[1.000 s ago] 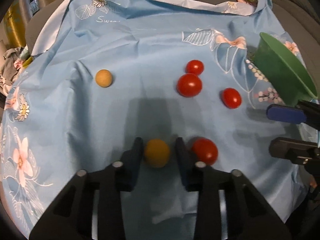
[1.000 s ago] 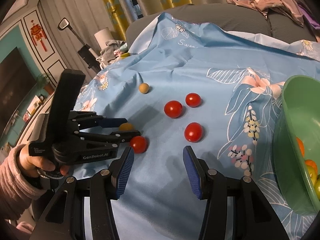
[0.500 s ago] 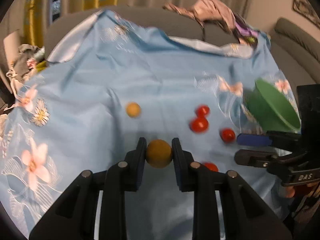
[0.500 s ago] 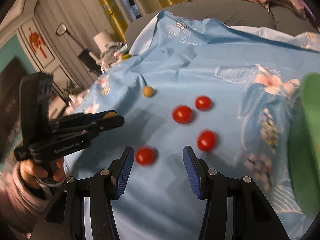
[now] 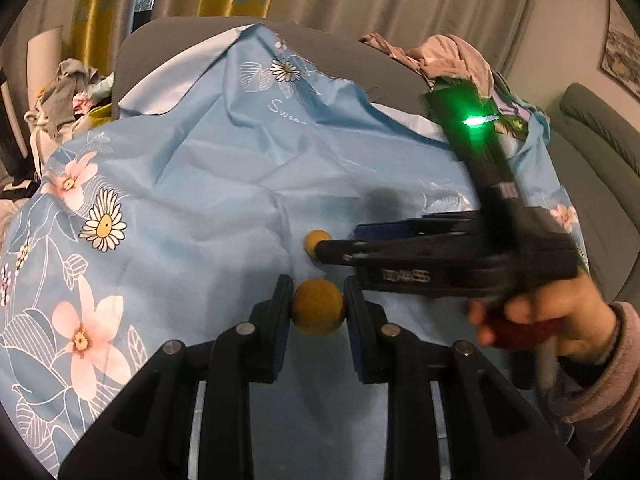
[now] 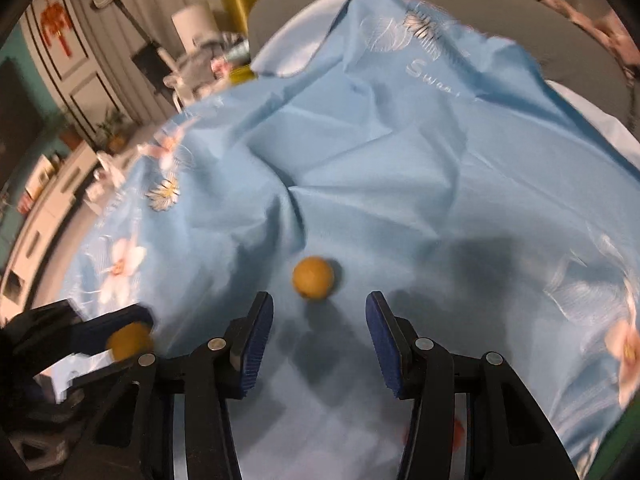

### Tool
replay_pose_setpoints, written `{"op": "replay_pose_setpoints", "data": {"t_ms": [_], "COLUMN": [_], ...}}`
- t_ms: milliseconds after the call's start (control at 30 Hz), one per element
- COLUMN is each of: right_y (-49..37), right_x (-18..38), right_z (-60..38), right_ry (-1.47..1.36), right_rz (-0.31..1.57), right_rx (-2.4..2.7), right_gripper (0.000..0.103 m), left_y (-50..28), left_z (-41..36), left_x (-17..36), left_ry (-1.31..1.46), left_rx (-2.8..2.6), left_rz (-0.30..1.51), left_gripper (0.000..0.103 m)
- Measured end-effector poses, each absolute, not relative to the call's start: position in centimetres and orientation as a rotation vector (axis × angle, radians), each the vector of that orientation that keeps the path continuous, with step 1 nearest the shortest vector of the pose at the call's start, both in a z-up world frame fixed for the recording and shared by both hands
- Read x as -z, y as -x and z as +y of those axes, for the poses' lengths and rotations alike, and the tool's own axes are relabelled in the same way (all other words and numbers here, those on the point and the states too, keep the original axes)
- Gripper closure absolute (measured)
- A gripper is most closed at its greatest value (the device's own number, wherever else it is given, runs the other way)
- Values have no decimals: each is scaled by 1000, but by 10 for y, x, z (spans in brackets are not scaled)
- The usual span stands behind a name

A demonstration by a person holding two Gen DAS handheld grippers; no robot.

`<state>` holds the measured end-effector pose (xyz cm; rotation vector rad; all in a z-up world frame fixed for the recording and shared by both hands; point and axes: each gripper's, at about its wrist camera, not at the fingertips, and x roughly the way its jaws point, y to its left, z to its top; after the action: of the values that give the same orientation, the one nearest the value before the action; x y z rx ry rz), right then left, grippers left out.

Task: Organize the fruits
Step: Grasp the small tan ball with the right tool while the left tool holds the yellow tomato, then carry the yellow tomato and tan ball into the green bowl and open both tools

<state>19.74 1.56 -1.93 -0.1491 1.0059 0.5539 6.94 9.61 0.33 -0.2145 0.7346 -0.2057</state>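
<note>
My left gripper [image 5: 318, 308] is shut on a round yellow-brown fruit [image 5: 318, 307] and holds it above the blue flowered cloth [image 5: 192, 208]. The same held fruit [image 6: 130, 340] shows at the lower left of the right wrist view. A second yellow-brown fruit [image 6: 313, 277] lies on the cloth just ahead of my open, empty right gripper [image 6: 318, 322]. In the left wrist view that fruit [image 5: 316, 240] sits at the tips of the right gripper [image 5: 340, 242], which crosses from the right.
The cloth [image 6: 400, 160] covers a grey sofa with wrinkles in the middle. Clothes [image 5: 456, 60] lie on the sofa back. A red blur [image 6: 456, 432] and a green edge [image 6: 616, 452] show at the lower right. Furniture stands at the left.
My left gripper closed on the fruit and lifted it off the cloth. My right gripper swung left, away from the tomatoes and bowl, to the other yellow fruit.
</note>
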Motion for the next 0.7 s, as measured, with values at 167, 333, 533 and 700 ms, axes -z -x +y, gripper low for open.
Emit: {"op": "replay_pose_setpoints", "data": {"t_ms": [167, 333, 533, 700], "right_y": [-214, -202, -148, -93], "right_x": [31, 25, -2, -19], "right_z": [36, 38, 3, -38], "right_ry": [238, 304, 212, 119], "right_rz": [1022, 982, 914, 859], "right_rx": [-522, -501, -516, -511], "right_gripper": [64, 76, 76, 76], "left_y": [-71, -69, -62, -52], "left_z": [102, 102, 95, 73], "left_x": [2, 1, -2, -6], "left_ry": [235, 232, 215, 160], "left_rx": [198, 203, 225, 262], "left_rz": [753, 752, 744, 737], "left_gripper": [77, 77, 77, 77]}}
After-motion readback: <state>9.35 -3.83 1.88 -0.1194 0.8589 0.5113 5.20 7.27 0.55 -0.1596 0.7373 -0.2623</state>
